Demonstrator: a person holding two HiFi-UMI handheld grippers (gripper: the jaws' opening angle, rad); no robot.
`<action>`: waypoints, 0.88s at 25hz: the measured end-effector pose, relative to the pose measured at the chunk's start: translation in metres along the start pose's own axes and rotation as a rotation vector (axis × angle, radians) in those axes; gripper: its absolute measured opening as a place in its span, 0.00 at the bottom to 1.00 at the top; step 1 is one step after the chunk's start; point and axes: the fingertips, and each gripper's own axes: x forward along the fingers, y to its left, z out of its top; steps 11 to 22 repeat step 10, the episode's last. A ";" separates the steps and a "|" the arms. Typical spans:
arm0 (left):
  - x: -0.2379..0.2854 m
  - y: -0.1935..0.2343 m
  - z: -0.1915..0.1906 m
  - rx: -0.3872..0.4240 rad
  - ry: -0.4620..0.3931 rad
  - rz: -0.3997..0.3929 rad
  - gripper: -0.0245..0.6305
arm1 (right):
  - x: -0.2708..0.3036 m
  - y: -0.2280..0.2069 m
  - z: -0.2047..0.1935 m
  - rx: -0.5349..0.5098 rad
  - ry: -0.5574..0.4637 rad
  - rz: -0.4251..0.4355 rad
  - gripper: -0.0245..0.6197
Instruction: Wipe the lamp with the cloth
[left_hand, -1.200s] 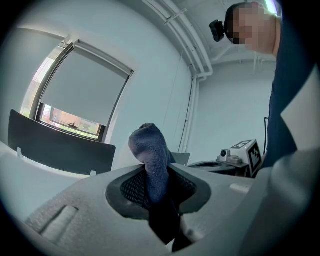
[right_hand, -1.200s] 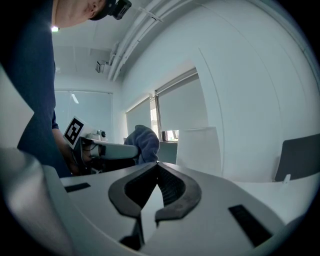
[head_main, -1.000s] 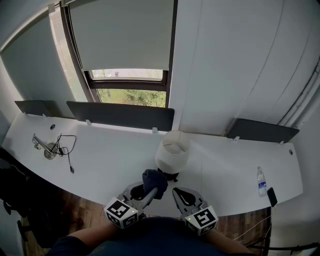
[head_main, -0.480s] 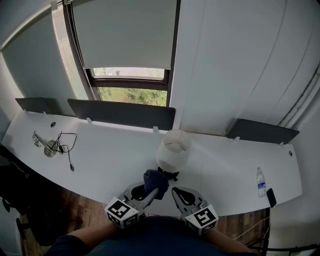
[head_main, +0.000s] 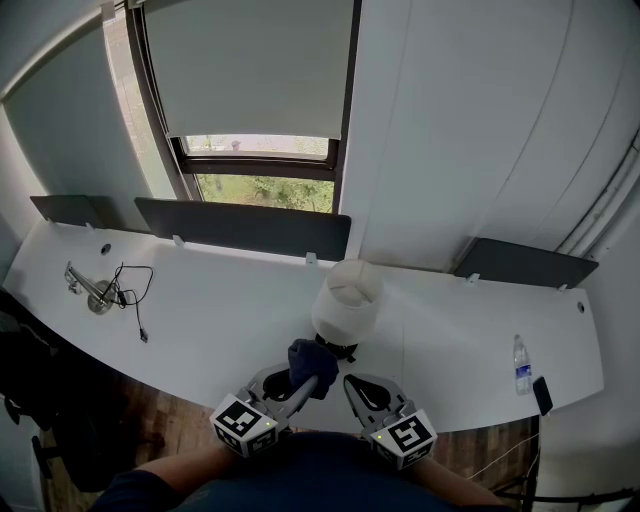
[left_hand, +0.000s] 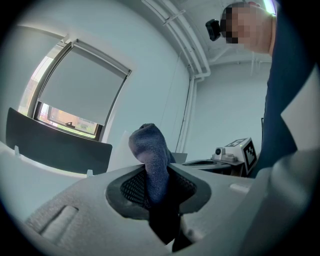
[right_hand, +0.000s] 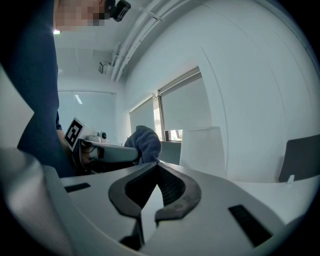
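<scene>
Cloth (head_main: 312, 362) dk blue. Lamp (head_main: 347, 300): white shade, black base. Counter (head_main: 220, 300) white. L claw (head_main: 297, 378) & R claw (head_main: 355, 383) grey, black mesh pads (right_hand: 172, 186), b&w square markers (head_main: 243, 423). Screens (head_main: 243, 228) upper centre dk grey. Floor (head_main: 170, 420), lower left: brown wood.

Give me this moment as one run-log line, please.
left gripper: shut on dark blue cloth | right gripper: shut, empty | white-shaded table lamp: upright on white desk, cloth near its base, contact unclear

Head view steeply down on desk (head_main: 200, 310); gripper views low, both toward lamp (head_main: 346, 298).
</scene>
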 end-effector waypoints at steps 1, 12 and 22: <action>0.000 0.000 0.000 0.003 0.001 -0.001 0.19 | 0.000 0.000 0.000 0.001 0.000 0.000 0.05; 0.002 0.001 -0.004 0.011 0.006 -0.004 0.19 | 0.000 -0.001 -0.001 -0.001 -0.005 0.003 0.05; 0.002 0.001 -0.004 0.011 0.006 -0.004 0.19 | 0.000 -0.001 -0.001 -0.001 -0.005 0.003 0.05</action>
